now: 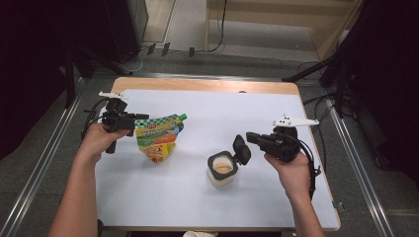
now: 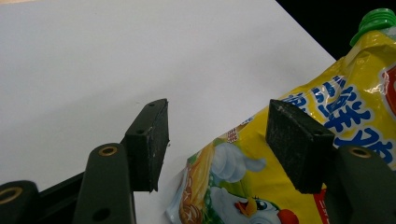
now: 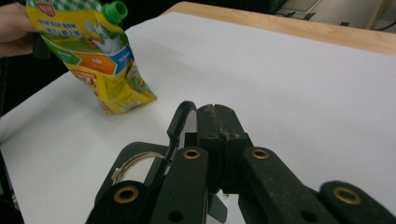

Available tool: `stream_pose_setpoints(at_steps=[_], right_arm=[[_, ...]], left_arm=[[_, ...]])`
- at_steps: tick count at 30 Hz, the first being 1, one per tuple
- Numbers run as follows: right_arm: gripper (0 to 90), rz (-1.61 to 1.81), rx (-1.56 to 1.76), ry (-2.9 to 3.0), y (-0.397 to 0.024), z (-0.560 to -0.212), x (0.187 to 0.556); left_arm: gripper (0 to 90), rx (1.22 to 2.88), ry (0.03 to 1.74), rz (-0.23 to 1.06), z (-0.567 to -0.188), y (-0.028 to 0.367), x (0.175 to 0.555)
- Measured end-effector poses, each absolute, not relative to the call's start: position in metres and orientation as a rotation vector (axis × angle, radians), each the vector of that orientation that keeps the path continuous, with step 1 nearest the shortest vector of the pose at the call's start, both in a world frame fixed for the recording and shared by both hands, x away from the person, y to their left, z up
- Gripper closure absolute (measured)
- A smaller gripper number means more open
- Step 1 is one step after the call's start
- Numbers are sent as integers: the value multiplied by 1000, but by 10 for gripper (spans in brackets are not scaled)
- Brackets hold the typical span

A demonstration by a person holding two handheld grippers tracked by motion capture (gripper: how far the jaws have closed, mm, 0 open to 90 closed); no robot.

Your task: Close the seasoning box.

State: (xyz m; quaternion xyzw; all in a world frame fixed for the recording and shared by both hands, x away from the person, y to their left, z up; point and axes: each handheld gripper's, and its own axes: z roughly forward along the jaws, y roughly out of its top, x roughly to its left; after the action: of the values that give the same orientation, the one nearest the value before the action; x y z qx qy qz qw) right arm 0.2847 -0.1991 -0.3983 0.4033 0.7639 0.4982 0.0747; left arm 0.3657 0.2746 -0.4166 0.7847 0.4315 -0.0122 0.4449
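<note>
High view: left gripper [image 1: 132,120] at pouch [image 1: 159,138], green cap up-right, long axis diagonal. Right gripper [image 1: 247,143] by jar [image 1: 222,170] lid [image 1: 241,149]. Left gripper view: jaws apart, straddling pouch [image 2: 299,154], pressing unclear. Right gripper view: jaws closed beside lid [image 3: 180,122].

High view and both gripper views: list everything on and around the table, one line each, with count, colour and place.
Spouted pouch: one, yellow with a green cap, on the left part of the table, lying between the left gripper's jaws.
Container: one, pale with a black rim, near the middle front; tan contents inside.
Hinged lid: one, black, flipped up at the container's right side.
White sheet: one, covering the tabletop.
Table: one, wooden edge showing at the far side.
Left gripper: one, black, jaws apart around the pouch.
Right gripper: one, black, jaws shut, beside the lid.
Forearms: two, entering from the bottom edge.
</note>
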Motion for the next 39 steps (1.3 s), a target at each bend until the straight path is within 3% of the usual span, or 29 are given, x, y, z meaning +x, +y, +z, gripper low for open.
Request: stream_pose_setpoints(at_steps=[39], right_arm=[[900, 1454, 1002, 2530, -134, -433, 277]], left_arm=[[388, 1928, 1059, -8, -417, 275, 365]])
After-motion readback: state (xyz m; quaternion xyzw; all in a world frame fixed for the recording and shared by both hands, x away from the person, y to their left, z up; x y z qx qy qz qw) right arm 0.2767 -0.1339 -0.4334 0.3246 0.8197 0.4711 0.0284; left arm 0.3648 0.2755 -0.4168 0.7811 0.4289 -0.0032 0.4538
